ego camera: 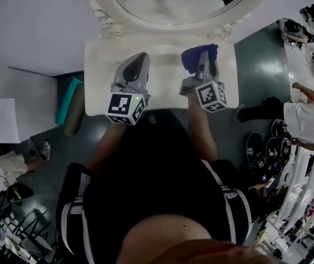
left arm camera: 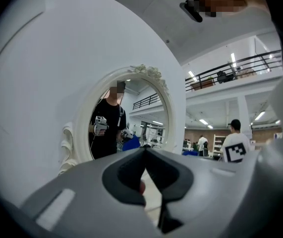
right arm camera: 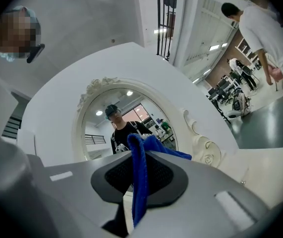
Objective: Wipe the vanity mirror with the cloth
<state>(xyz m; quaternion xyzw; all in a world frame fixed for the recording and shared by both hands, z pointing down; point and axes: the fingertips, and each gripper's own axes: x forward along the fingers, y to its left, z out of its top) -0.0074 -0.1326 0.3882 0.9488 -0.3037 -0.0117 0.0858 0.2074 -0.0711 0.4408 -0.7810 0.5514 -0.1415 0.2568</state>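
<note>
The oval vanity mirror [ego camera: 178, 1] in its ornate white frame stands at the back of a white tabletop [ego camera: 96, 76]. The frame also shows in the left gripper view [left arm camera: 84, 133] and the right gripper view [right arm camera: 89, 108]. A blue cloth [ego camera: 196, 56] is pinched in my right gripper [ego camera: 203, 54], which is shut on it; the cloth [right arm camera: 140, 182] hangs between its jaws. My left gripper [ego camera: 137, 62] hovers over the tabletop left of it, shut with nothing held [left arm camera: 145, 155]. Both point toward the mirror, short of the glass.
The tabletop's front edge [ego camera: 162, 110] lies just under both grippers. A teal object [ego camera: 69, 98] sits on the floor at left. A person in white [ego camera: 310, 120] stands at right among racks and equipment.
</note>
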